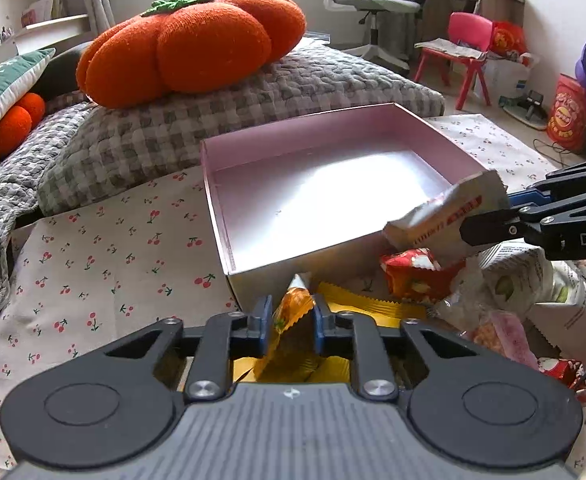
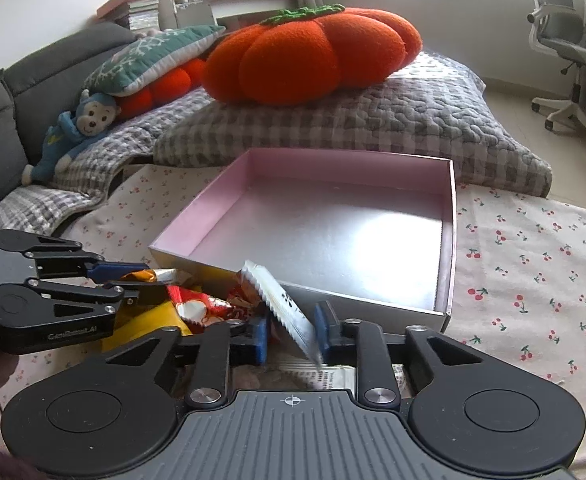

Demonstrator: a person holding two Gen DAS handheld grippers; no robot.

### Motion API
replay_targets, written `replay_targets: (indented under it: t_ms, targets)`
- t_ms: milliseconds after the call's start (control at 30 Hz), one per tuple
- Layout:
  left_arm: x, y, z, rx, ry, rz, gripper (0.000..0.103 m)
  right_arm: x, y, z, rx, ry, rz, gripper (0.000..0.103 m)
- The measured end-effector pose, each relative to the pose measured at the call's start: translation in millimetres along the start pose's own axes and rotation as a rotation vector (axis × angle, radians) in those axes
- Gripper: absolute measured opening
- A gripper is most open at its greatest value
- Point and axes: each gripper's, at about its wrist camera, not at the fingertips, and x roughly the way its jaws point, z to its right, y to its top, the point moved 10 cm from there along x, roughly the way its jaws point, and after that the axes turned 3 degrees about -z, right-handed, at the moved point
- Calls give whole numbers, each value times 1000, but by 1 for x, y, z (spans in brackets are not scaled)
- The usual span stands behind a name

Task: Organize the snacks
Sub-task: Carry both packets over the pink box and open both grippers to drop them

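Observation:
A shallow pink box [image 1: 253, 152] [image 2: 197, 220] stands open and empty on the cherry-print cloth. My left gripper [image 1: 292, 326] is shut on an orange snack packet [image 1: 293, 306], just before the box's near wall. It shows from the side in the right wrist view [image 2: 133, 280]. My right gripper [image 2: 291, 334] is shut on a white snack packet [image 2: 281, 300] with a red label, held over the box's near corner [image 1: 441, 216]. A pile of snacks lies by the box: a red packet [image 1: 413, 276], a yellow one [image 1: 369, 304], a white-green one [image 1: 517, 276].
A grey checked quilt [image 1: 173, 120] with a big orange pumpkin cushion [image 1: 189, 44] lies behind the box. A blue plush monkey [image 2: 69, 132] sits on the sofa. An office chair [image 1: 369, 4] and a pink child's chair [image 1: 465, 48] stand on the floor beyond.

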Motion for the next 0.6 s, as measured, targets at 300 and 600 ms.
replay_targets:
  t_ms: [300, 600]
  targets:
    - [-9, 3, -1, -99, -65, -35, 10, -15, 7, -6, 36, 34, 29, 13]
    - [-29, 14, -6, -152, -100, 13, 10, -34, 17, -5, 89, 59, 68, 11]
